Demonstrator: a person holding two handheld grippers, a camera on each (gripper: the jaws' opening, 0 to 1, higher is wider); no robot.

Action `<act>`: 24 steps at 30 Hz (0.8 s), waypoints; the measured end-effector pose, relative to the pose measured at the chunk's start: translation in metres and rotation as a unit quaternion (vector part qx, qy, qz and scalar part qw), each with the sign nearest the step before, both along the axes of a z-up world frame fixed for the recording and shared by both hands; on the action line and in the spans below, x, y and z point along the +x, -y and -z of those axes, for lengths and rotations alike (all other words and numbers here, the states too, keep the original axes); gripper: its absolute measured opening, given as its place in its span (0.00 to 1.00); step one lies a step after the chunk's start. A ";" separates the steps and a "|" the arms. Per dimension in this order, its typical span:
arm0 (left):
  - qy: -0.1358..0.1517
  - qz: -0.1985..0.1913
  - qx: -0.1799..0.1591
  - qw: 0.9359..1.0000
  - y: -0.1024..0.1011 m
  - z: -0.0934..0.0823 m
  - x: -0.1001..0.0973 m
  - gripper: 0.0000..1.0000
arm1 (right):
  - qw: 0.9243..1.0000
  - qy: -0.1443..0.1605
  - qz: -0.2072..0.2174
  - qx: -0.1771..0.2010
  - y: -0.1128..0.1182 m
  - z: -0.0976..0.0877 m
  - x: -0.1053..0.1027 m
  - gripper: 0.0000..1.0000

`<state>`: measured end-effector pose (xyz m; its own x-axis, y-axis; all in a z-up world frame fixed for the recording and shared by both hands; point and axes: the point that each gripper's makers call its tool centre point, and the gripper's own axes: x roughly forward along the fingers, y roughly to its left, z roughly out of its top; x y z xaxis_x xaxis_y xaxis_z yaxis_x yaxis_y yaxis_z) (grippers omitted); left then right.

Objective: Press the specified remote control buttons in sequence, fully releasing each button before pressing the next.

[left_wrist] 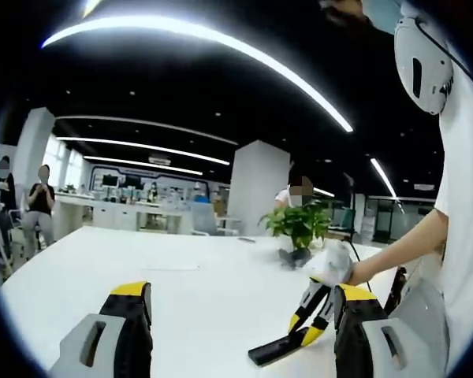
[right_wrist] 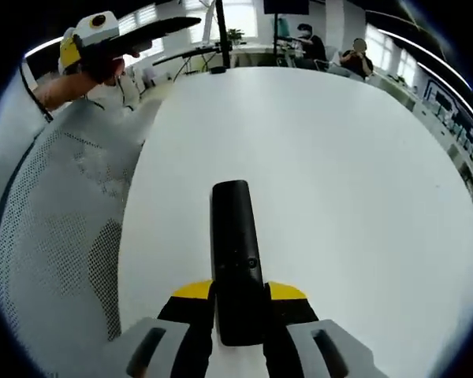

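Now right gripper (right_wrist: pixel 238 315) clamps remote (right_wrist: pixel 235 252).

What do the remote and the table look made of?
Remote: looks like black plastic, smooth with a slight sheen; a soft highlight runs along its edge. It sits between the right gripper's jaws.
Table: white, smooth, semi-gloss top, probably laminate or painted board; the left gripper view shows faint reflections on it. The core cannot be told.

Left claw (left_wrist: pixel 240 331) open above white table (left_wrist: pixel 181 276), jaws wide apart. Right claw (left_wrist: pixel 306 329) gripping black remote control (left_wrist: pixel 276 350) at right. Potted plant (left_wrist: pixel 299 228) farther back.
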<state>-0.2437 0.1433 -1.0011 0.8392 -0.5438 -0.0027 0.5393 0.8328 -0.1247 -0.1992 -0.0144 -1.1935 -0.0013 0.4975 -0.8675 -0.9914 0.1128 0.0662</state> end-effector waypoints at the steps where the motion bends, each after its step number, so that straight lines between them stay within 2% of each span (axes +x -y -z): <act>1: 0.000 0.000 0.000 1.000 0.000 0.000 0.000 0.99 | 1.000 0.002 -0.001 -0.002 0.001 0.000 0.002 0.21; 8: -0.002 -0.005 0.000 1.000 -0.005 -0.001 -0.001 0.99 | 1.000 0.014 -0.001 -0.026 0.008 0.000 0.038 0.21; 13: -0.005 -0.008 0.000 1.000 -0.008 0.002 -0.003 0.99 | 0.999 0.019 0.009 -0.025 0.007 0.000 0.064 0.21; 21: -0.012 -0.016 0.001 1.000 -0.015 0.008 -0.004 0.99 | 0.996 0.082 -0.004 -0.040 0.000 -0.001 0.102 0.21; 24: -0.016 -0.017 0.005 1.000 -0.015 0.009 -0.004 0.97 | 0.995 0.096 0.000 -0.039 -0.004 -0.001 0.115 0.21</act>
